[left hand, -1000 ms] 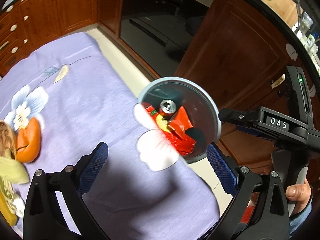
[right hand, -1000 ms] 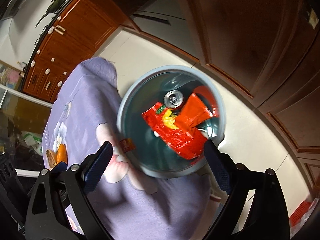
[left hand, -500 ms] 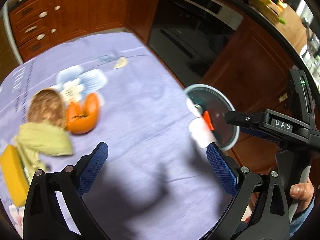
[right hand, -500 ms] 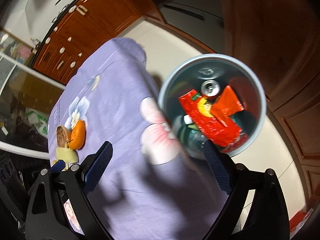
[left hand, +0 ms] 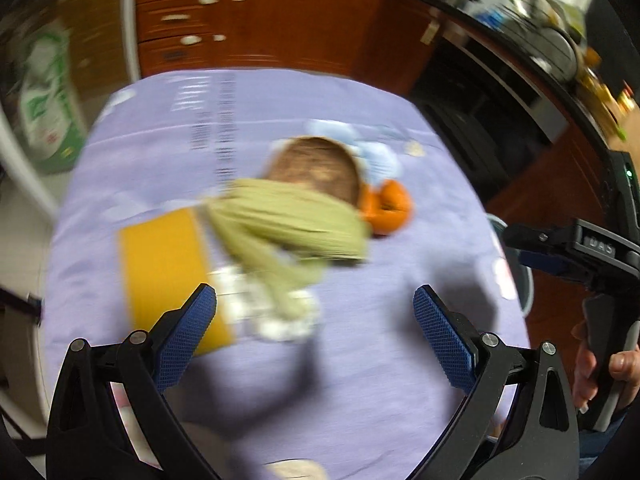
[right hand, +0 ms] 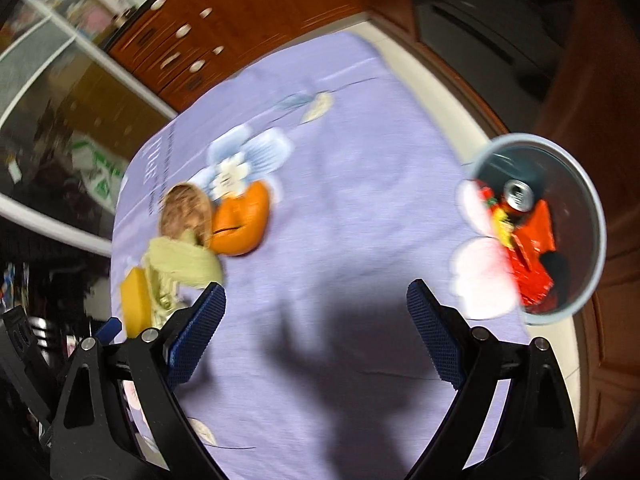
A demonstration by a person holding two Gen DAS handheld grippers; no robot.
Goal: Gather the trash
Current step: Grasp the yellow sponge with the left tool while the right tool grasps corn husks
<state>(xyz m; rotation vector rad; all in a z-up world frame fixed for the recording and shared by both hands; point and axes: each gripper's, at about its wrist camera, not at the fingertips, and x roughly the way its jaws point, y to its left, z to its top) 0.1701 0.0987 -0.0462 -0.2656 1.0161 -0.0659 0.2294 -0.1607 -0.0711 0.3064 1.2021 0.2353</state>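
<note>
On the purple flowered tablecloth (left hand: 400,280) lies a blurred pile: a yellow-green crumpled rag or husk (left hand: 288,224), a brown round piece (left hand: 320,168), an orange peel (left hand: 386,208), a yellow flat packet (left hand: 164,272). My left gripper (left hand: 314,320) hovers open just in front of the pile, empty. In the right wrist view the same pile shows at left: the husk (right hand: 184,264), the orange peel (right hand: 240,220). My right gripper (right hand: 316,328) is open and empty over bare cloth (right hand: 360,184). The grey bin (right hand: 592,216) at right holds red wrappers (right hand: 532,248) and a can (right hand: 519,195).
Wooden cabinets (left hand: 260,20) and a dark oven front (left hand: 480,120) stand beyond the table. The right gripper's body with a hand on it (left hand: 600,280) sits at the right of the left wrist view. The bin stands past the table's right edge, over the floor (right hand: 440,96).
Both views have swung left, away from the bin toward the pile of scraps. The left gripper now faces the pile; the bin has slid to the right edge. Both stay open.
</note>
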